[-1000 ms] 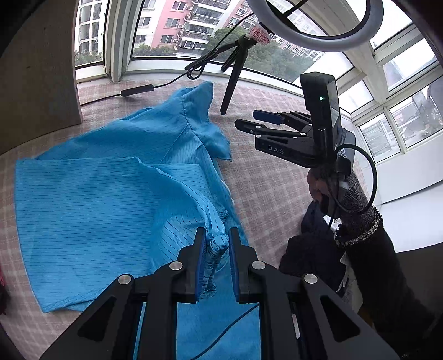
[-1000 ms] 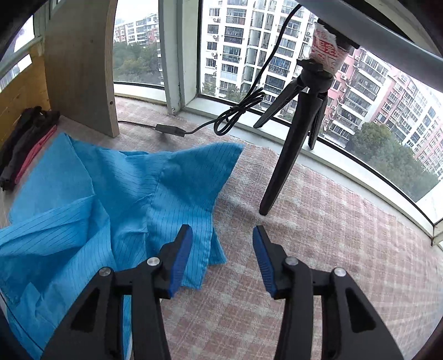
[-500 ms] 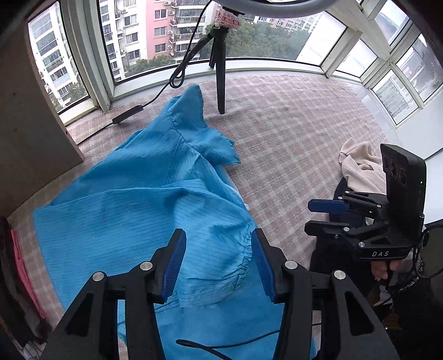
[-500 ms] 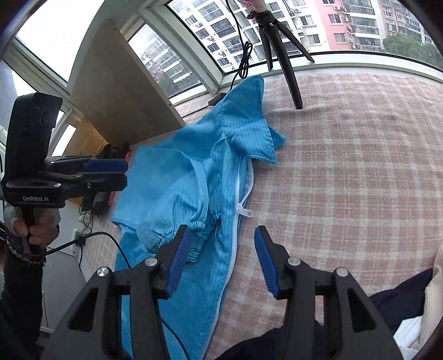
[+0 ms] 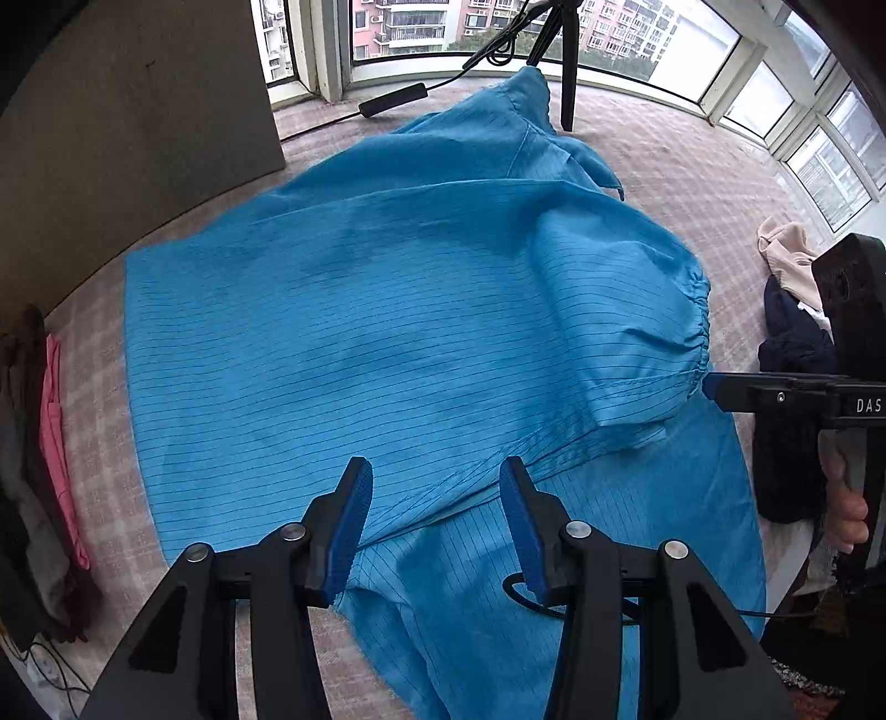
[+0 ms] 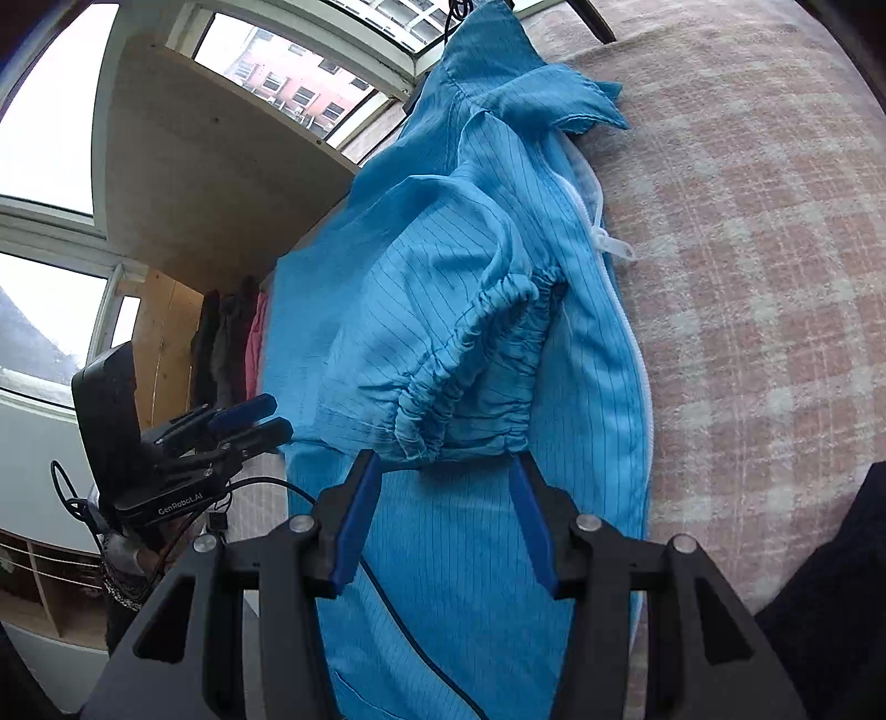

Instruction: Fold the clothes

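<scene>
Jaws apart, pinstriped blue garment (image 5: pixel 387 332), gathered cuff (image 6: pixel 470 354)

A curved bay window (image 5: pixel 421 33) gives grey daylight and shows pink apartment buildings (image 5: pixel 398 22). A pink checked blanket (image 6: pixel 747 249) covers the surface beside a plain wooden panel (image 5: pixel 138 111).

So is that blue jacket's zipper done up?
No: in the right view the zipper lies open along the edge of the jacket, its other half absent.
</scene>
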